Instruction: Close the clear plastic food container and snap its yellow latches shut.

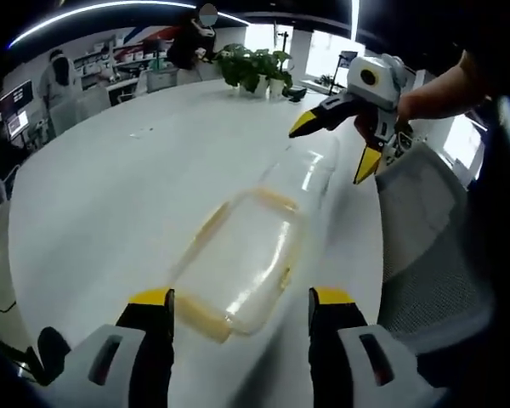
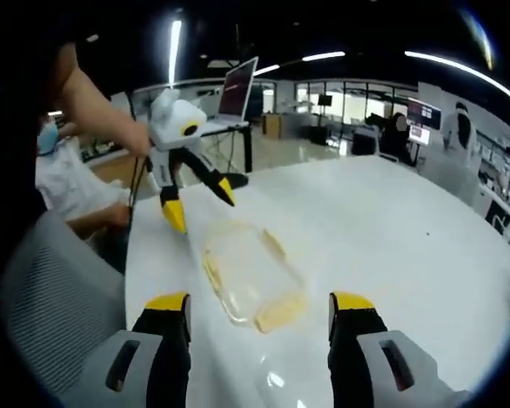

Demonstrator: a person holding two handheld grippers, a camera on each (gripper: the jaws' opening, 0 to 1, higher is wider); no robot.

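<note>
1. Two grippers face one clear container (image 1: 253,255) from opposite ends; it lies on the white counter (image 1: 110,195), near the counter's edge by the grey mesh chair (image 1: 425,246).
2. In the left gripper view, the left gripper (image 1: 240,310) hovers just short of the container's near end, its jaws released and spread wide, grasping nothing.
3. Yellowish trim (image 1: 276,200) runs round the container's rim in that view; whether the lid is seated and the latches snapped cannot be told through the blur.
4. Beyond the container's far end, the right gripper (image 1: 336,149) hangs above the counter in a person's hand (image 1: 433,93), yellow-tipped jaws parted.
5. Farther off than the container, potted plants (image 1: 255,66) stand at the counter's back edge.
6. In the right gripper view, the right gripper (image 2: 259,314) sits just before the container (image 2: 251,276), jaws released and apart, holding nothing.
7. Past the container, the left gripper (image 2: 200,200) is held over the counter (image 2: 391,229), jaws open.
</note>
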